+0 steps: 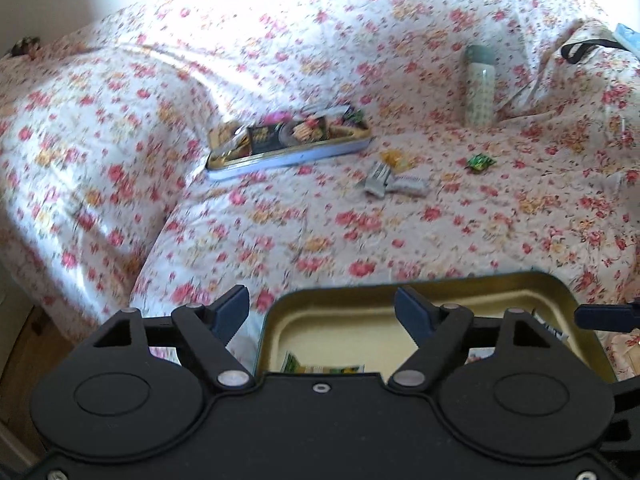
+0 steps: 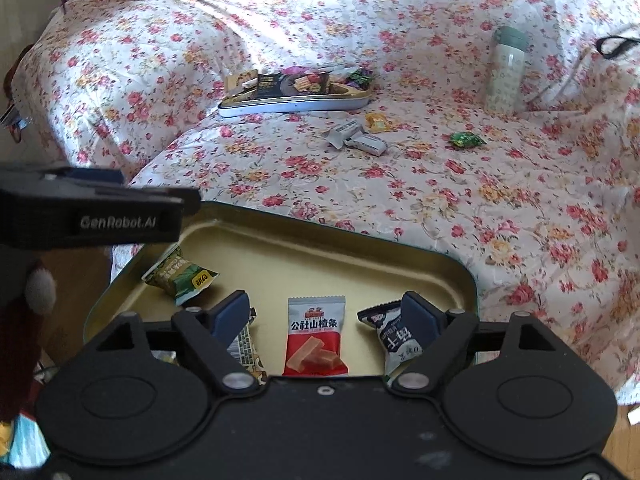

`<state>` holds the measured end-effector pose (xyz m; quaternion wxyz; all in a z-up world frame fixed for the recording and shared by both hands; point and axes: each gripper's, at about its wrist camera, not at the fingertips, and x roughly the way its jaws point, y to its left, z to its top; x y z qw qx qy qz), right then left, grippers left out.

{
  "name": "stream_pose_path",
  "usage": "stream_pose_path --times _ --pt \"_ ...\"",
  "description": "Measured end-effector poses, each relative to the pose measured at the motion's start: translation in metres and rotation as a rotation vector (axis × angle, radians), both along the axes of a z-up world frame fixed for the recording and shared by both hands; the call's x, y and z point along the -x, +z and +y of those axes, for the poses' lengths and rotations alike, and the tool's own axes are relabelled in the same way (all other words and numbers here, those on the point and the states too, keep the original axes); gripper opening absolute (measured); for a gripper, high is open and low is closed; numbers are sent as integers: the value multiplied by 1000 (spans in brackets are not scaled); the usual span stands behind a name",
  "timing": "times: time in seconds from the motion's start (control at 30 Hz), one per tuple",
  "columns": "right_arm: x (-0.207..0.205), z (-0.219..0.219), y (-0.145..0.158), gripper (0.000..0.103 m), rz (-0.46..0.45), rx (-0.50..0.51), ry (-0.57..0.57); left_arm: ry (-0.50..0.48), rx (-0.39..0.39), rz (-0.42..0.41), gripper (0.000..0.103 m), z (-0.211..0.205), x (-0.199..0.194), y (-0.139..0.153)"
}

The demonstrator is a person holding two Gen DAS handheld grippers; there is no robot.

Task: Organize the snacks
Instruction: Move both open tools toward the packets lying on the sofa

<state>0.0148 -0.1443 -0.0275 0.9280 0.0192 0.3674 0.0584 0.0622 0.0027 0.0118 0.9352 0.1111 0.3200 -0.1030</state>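
Both grippers' fingers [image 2: 229,316] gape empty over the tin [image 2: 452,264] holding a 公社山楂条 packet [image 2: 316,336].

The left gripper [image 1: 322,308] hangs over the near tin [image 1: 568,304], jaws wide apart with nothing between them. One finger sits over the bedspread [image 1: 280,220], just left of the tin's rim; the other is above its pale yellow floor. 1 packet [image 1: 320,366] lies in the tin, partly hidden by the gripper body. Farther back, a second tin [image 1: 288,160] holds several packets. To its right lie grey wrappers [image 1: 390,180], a yellow sweet [image 1: 394,158] and a green sweet [image 1: 480,161]. A bottle [image 1: 479,86] stands behind them.
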Motion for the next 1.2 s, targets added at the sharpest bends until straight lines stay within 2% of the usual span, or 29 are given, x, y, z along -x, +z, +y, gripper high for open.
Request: stream_pose_path --times 0.23,0.47,0.63,0.87,1.2 --pt "-19 -11 12 91 -21 -13 18 -28 -19 -39 82 -9 -24 7" --pt "-52 -38 27 91 -86 0 -49 -68 -62 -113 82 -20 -54 9" --pt "-81 -61 31 91 -103 3 -105 -101 -80 -106 82 -28 -84 3" --pt "-123 -82 19 91 -84 0 -159 -136 -106 -93 82 -41 -117 -8" --pt "-191 -111 -5 88 -98 -40 -220 -239 -155 -85 82 -68 -146 -33"
